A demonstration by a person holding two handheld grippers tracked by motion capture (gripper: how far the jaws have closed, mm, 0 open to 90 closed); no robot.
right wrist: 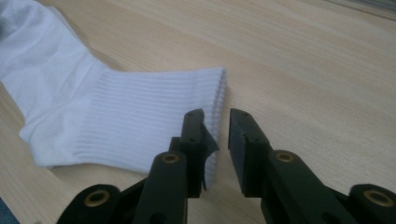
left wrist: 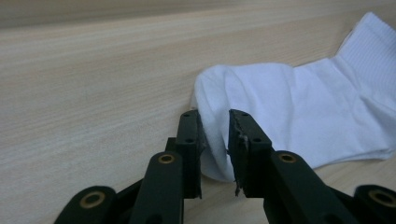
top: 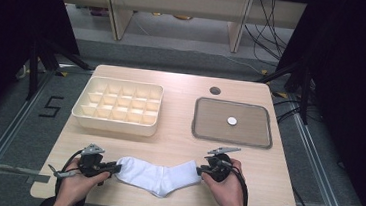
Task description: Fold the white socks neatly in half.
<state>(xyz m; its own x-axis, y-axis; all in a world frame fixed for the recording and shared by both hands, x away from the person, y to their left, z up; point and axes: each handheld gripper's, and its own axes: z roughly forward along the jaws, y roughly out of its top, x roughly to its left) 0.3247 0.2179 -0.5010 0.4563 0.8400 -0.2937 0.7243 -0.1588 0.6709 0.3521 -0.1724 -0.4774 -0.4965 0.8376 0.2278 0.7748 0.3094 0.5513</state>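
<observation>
A white sock (top: 157,176) lies flat near the table's front edge, toe to the left and ribbed cuff to the right. My left gripper (top: 115,167) is at the toe end. In the left gripper view its jaws (left wrist: 215,123) stand apart with the toe of the sock (left wrist: 299,107) lying loosely between them. My right gripper (top: 199,170) is at the cuff end. In the right gripper view its jaws (right wrist: 215,122) are parted, with the cuff edge of the sock (right wrist: 116,112) in the gap and bare table showing beside it.
A cream divided organiser box (top: 114,122) stands at the back left of the wooden table (top: 177,142). A grey tray (top: 231,141) at the back right holds a small white disc (top: 232,121). A cable hole (top: 215,91) is behind the tray.
</observation>
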